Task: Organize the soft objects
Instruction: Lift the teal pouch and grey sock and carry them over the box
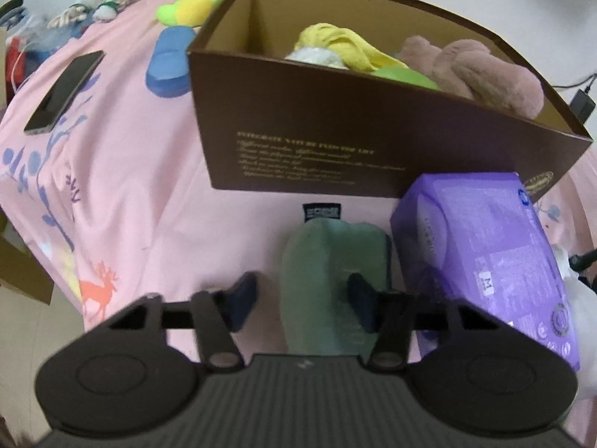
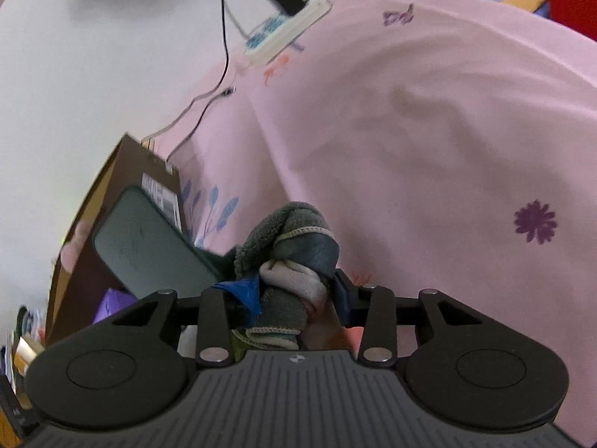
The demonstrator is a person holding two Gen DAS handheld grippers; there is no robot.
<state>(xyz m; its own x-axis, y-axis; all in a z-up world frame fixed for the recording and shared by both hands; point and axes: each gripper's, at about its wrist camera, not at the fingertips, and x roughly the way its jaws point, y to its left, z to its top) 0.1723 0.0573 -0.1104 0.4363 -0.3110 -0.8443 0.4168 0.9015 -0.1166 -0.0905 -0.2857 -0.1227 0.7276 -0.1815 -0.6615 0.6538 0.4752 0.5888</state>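
Observation:
A brown cardboard box (image 1: 373,142) stands on the pink sheet with yellow (image 1: 347,48), green and dusty-pink plush toys (image 1: 485,74) inside it. In front of the box lies a soft green cushion-like item (image 1: 324,261). My left gripper (image 1: 302,298) is open around its near end: the right pad sits against it and the left pad stands apart from it. In the right wrist view my right gripper (image 2: 294,293) is shut on a bundle of grey, dark blue and pale cloths (image 2: 291,254). The green item (image 2: 149,246) shows to its left, beside the box (image 2: 112,171).
A purple package (image 1: 485,261) leans at the box's front right. A phone (image 1: 63,93), a blue slipper (image 1: 168,63) and a green-yellow plush (image 1: 197,0) lie to the box's left. A power strip (image 2: 287,26) with a charger and cable lies far back on the sheet (image 2: 447,130).

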